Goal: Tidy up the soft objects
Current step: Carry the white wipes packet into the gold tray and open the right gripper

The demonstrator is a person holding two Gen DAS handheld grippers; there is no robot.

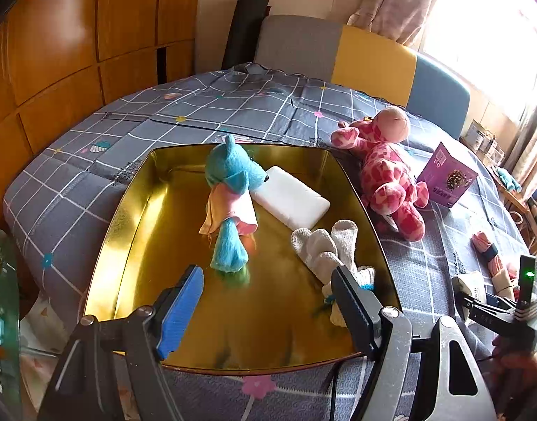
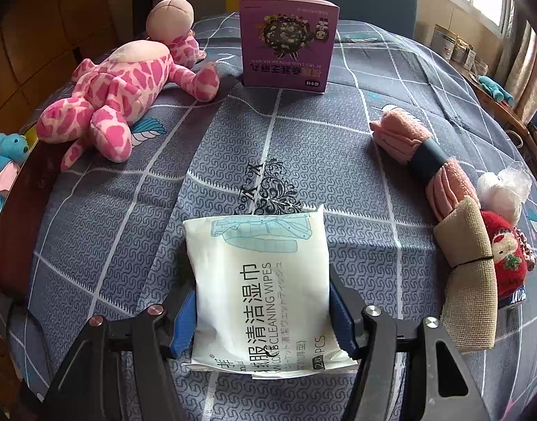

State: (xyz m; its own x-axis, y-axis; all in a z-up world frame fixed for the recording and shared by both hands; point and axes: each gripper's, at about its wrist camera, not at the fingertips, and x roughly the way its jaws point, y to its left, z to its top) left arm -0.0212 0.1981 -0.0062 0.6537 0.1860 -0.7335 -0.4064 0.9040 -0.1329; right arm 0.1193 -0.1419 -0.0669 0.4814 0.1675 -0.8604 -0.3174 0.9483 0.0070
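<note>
Gripping wipes pack [image 2: 257, 280] (bottom perhaps cropped).

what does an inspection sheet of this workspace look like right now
surface: grey checked bedspread
job's things: gold tray holds blue plush, white pack, socks; pink giraffe, pink towel roll lie outside it
clutter: purple box upright
grippers: left gripper open over tray; right gripper shut on wipes pack
cables: black cable under left gripper
surroundings: wood panels, curtains, window
</note>
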